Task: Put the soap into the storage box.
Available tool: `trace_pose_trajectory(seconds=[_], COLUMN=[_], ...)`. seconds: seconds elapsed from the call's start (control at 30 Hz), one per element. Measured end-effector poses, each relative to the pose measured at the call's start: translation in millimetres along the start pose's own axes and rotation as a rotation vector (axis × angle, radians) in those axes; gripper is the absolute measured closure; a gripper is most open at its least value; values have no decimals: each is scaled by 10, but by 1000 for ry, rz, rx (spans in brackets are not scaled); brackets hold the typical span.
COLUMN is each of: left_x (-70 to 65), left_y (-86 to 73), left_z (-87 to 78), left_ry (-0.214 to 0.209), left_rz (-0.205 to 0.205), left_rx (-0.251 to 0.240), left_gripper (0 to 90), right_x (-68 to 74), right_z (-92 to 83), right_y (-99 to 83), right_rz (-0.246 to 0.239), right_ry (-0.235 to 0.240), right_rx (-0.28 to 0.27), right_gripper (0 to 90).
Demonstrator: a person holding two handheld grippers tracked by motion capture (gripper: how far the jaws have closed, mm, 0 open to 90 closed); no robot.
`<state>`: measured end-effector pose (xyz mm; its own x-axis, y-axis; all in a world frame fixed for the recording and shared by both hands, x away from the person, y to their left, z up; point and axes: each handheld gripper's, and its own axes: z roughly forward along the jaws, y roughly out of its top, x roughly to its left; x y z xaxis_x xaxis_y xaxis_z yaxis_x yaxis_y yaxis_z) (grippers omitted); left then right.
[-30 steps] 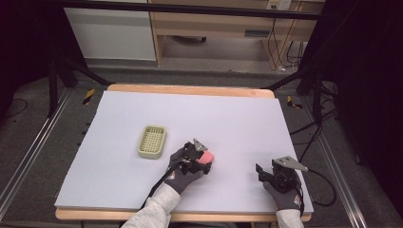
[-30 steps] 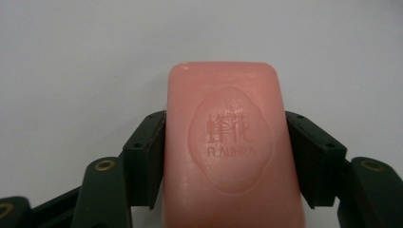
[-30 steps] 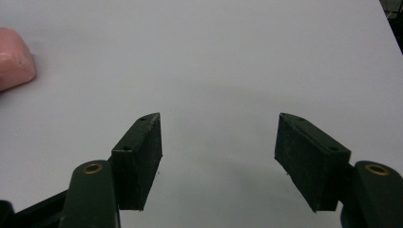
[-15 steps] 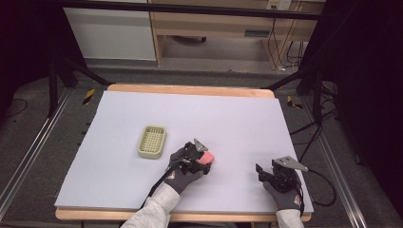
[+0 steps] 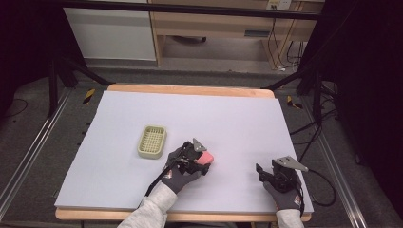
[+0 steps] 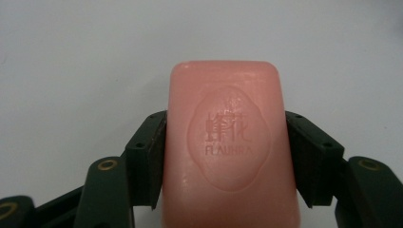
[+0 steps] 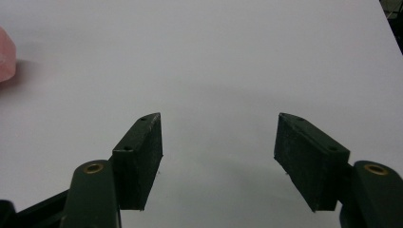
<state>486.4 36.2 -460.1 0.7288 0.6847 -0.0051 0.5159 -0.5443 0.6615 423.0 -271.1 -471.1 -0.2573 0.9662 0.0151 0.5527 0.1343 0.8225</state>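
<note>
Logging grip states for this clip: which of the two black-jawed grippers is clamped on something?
The left gripper: its pads press both sides of the pink rectangular soap bar. The right gripper rests on the table with its jaws wide apart and nothing between them.

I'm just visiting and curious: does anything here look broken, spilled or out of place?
Nothing stands out. The pink stamped soap bar sits squarely between the left gripper pads, unchipped. The pale green slotted plastic soap dish lies flat and empty on the lavender table mat.
</note>
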Motion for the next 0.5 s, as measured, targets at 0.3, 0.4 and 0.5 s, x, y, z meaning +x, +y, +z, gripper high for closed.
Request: trace_pose_trajectory(seconds=[0.3, 0.4, 0.5], left_x=[23, 51, 74], left_y=[3, 2, 0], left_z=[-132, -198, -235], left_ry=[-4, -10, -14], left_rz=[7, 2, -3], left_rx=[-14, -22, -27], left_gripper=[370, 371, 370], right_x=[0, -2, 0], right_z=[-5, -3, -5], right_y=[2, 2, 4], right_rz=[4, 3, 4], right_ry=[1, -2, 0], right_rx=[-1, -3, -2], right_gripper=[333, 333, 333])
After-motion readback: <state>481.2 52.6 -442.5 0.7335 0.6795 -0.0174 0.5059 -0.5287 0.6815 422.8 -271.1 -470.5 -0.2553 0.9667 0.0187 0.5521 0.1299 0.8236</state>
